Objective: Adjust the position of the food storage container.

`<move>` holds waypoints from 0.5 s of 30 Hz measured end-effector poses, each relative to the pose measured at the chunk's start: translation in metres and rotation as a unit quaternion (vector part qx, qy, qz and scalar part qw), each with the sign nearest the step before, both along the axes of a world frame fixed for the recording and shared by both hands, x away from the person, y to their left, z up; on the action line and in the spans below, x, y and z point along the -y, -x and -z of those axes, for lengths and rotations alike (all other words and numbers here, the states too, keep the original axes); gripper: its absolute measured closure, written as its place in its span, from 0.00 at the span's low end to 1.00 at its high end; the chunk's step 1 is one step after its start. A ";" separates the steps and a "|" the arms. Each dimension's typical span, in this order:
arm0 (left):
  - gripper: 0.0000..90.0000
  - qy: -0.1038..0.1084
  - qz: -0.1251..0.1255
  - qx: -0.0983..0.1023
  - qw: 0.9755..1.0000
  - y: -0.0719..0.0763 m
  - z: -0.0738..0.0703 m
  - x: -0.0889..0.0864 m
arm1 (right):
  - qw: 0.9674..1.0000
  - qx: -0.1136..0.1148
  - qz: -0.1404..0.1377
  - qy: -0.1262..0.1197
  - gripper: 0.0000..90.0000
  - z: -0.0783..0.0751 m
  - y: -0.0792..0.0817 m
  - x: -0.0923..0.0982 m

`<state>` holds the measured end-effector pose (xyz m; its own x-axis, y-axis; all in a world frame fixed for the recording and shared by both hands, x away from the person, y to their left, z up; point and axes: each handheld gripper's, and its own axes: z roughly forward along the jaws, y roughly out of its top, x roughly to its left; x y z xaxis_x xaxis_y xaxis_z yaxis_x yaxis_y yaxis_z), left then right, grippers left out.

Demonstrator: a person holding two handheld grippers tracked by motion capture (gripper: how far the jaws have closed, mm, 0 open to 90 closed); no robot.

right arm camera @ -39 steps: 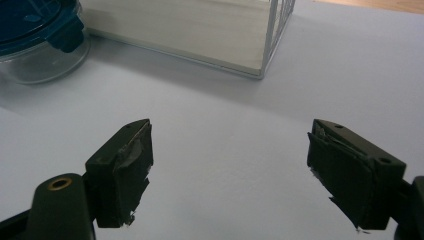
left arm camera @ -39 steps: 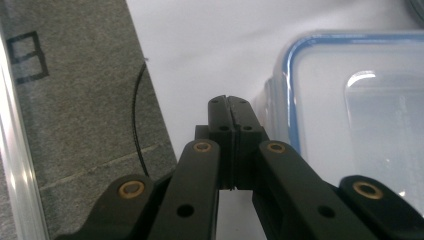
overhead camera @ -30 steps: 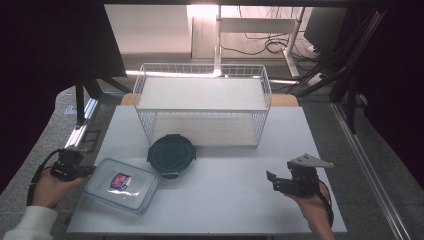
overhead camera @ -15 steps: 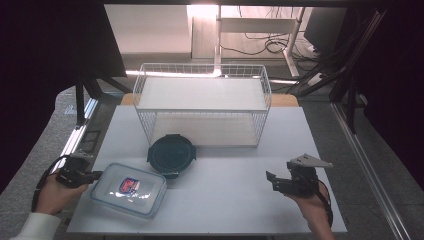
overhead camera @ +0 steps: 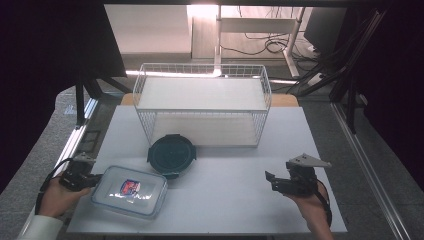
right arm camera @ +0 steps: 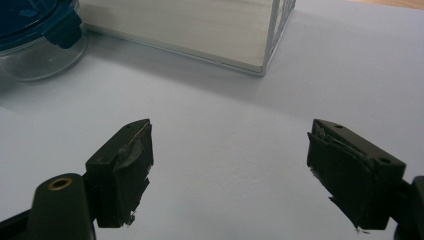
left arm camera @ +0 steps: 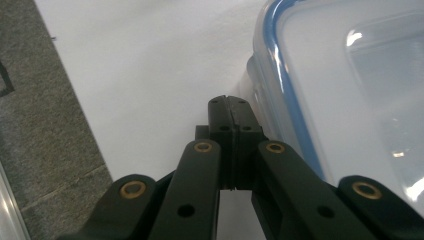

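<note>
A clear rectangular container (overhead camera: 129, 190) with a blue-rimmed lid lies at the table's front left. My left gripper (overhead camera: 94, 178) is shut, and its tips rest against the container's left edge. In the left gripper view the jaws (left arm camera: 230, 107) are pressed together with nothing between them, right beside the lid's blue rim (left arm camera: 345, 85). A round container (overhead camera: 171, 155) with a dark teal lid stands behind it. My right gripper (overhead camera: 272, 181) hovers open at the front right; in the right gripper view (right arm camera: 230, 170) there is bare table between its fingers.
A white wire basket (overhead camera: 202, 102) with a raised shelf stands at the back middle of the white table (overhead camera: 225, 210); its corner (right arm camera: 270, 45) and the round container (right arm camera: 35, 35) are seen in the right gripper view. Grey floor lies past the left edge.
My left gripper has slid a little toward the table's front, and the rectangular container has shifted slightly with it. The right gripper has kept still.
</note>
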<state>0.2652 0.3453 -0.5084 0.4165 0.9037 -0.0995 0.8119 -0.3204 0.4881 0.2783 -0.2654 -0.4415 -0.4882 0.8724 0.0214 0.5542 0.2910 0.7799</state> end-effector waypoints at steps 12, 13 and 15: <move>1.00 0.021 -0.010 0.009 1.000 -0.001 -0.003 -0.005 | 1.000 -0.003 0.002 0.000 0.20 0.002 -0.001 0.001; 1.00 0.019 -0.032 0.029 0.999 -0.002 -0.011 -0.008 | 1.000 -0.003 0.002 0.000 0.20 0.002 -0.001 0.001; 1.00 0.015 -0.044 0.052 0.998 -0.004 -0.022 -0.008 | 1.000 -0.004 0.004 -0.001 0.20 0.002 -0.001 0.002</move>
